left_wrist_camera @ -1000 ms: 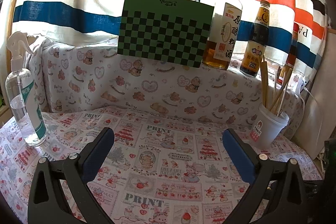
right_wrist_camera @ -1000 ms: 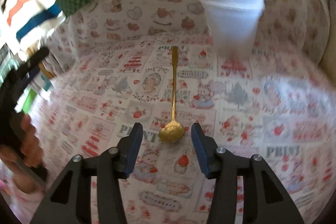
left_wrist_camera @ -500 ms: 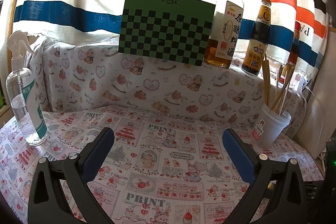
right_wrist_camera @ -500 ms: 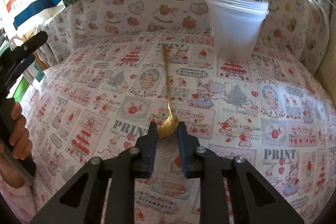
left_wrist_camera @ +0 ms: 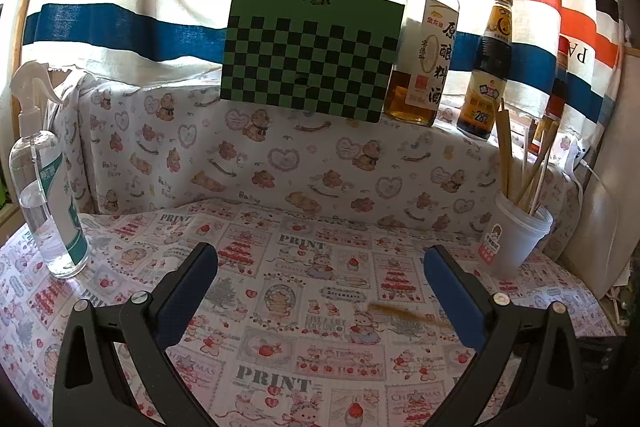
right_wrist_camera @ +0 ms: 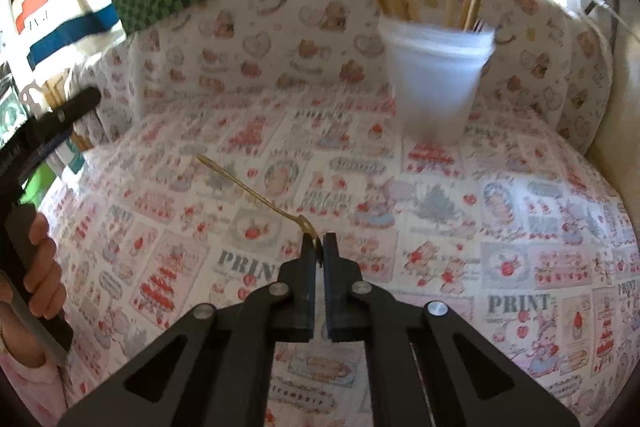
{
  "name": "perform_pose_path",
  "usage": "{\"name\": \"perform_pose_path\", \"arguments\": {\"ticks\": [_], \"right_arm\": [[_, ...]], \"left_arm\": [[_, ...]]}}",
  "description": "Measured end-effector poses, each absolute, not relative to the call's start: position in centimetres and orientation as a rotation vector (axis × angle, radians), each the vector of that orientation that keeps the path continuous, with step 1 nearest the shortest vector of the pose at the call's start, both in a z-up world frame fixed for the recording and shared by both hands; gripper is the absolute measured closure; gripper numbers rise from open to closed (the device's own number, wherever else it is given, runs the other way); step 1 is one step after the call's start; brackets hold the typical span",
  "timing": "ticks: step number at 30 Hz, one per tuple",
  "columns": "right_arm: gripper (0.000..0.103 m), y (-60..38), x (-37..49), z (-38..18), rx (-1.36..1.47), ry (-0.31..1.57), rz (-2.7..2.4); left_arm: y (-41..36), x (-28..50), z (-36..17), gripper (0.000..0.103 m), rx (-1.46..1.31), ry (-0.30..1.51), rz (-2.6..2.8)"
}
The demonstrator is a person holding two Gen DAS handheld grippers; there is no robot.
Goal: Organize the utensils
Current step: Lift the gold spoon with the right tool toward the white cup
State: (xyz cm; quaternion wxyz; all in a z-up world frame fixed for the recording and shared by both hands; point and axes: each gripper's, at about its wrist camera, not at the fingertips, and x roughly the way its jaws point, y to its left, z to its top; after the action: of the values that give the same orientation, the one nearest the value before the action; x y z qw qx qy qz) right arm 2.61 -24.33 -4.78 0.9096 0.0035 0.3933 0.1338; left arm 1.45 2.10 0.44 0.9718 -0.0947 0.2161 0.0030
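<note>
The gold spoon (right_wrist_camera: 256,195) is clamped by its bowl in the right hand-held gripper (right_wrist_camera: 319,247), handle slanting up-left.

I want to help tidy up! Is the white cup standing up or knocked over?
Standing up. The white cup sits upright on the printed tablecloth, with wooden chopsticks poking out of its open top.

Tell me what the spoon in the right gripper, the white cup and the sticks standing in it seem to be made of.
Spoon: likely metal with a polished gold finish; thin handle, bright glints.
White cup: probably translucent plastic, matte and milky; light passes through its wall, and its rim is stepped.
Sticks: apparently bamboo or wood, pale tan and unvarnished; blur hides any grain.
</note>
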Motion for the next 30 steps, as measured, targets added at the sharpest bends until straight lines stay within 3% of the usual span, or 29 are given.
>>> {"name": "perform_pose_path", "arguments": {"ticks": [6, 15, 30], "right_arm": [[0.100, -25.0, 1.3, -2.5, -0.025, 0.643, 0.187], [0.101, -27.3, 1.3, -0.1, -0.033, 0.536, 0.032], [0.101, -28.8, 2.2, 11.4, -0.131, 0.300, -0.125]], "left_arm": [[1.9, 1.3, 0.6, 0.001, -0.183, 0.431, -0.005], [1.2, 1.3, 0.5, 0.001, -0.155, 0.426, -0.026], [-0.5, 1.2, -0.1, 0.001, -0.054, 0.400, -0.015]]}}
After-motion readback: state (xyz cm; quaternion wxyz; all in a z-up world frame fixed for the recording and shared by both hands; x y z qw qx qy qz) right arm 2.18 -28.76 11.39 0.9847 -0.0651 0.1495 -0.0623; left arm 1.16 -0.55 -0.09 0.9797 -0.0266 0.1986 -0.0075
